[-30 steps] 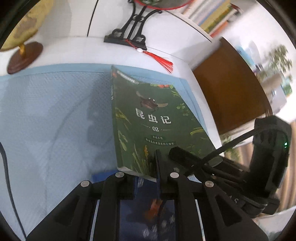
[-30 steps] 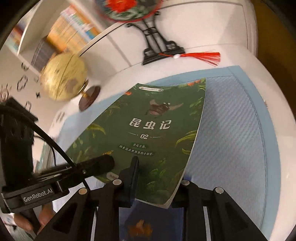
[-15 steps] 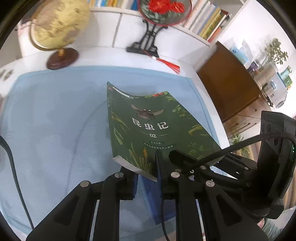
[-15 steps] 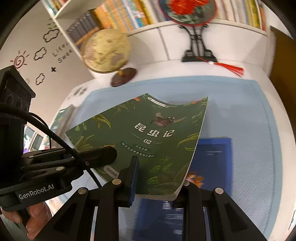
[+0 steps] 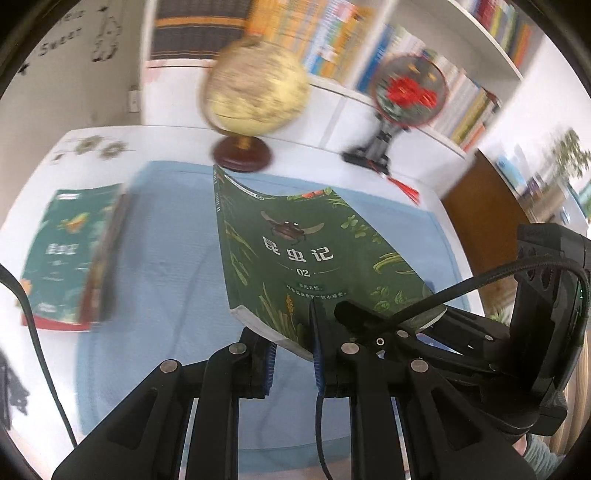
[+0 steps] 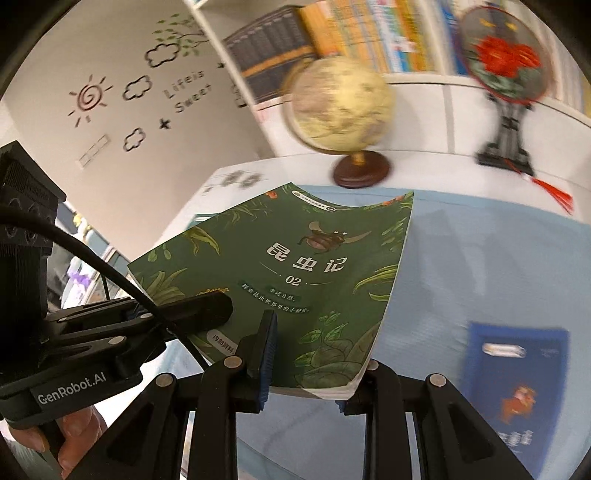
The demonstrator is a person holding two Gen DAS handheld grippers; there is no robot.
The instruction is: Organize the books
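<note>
gripping the near edge of the green book (image 5: 295, 254) from both sides, the two grippers hold it up above the blue mat (image 5: 166, 266), its cover facing up and its far corners sagging a little. the left gripper (image 5: 291, 354) has its jaws nearly closed on the book's near left corner, one blue pad over the cover and the other under the pages. the right gripper (image 6: 303, 365) is clamped on the near right corner in the same way, seen in the right wrist view with one finger lying across the cover at 9 o'clock of the title. each gripper shows in the other's camera: the right one at 3 o'clock in the left view, the left one at 9 o'clock in the right view, with a hand (image 6: 70, 435) under it.

on the white table (image 5: 173, 144), at 9 o'clock of the held book, a second green book (image 5: 62, 251) tops a small stack, blurred. a dark blue book (image 6: 517, 387) lies flat on the mat at 4 o'clock in the right view. at 12 o'clock stand a globe (image 5: 255, 92) on a wooden base and a round red-flowered fan (image 5: 410, 92) on a black stand, with full bookshelves (image 6: 369, 33) behind.
</note>
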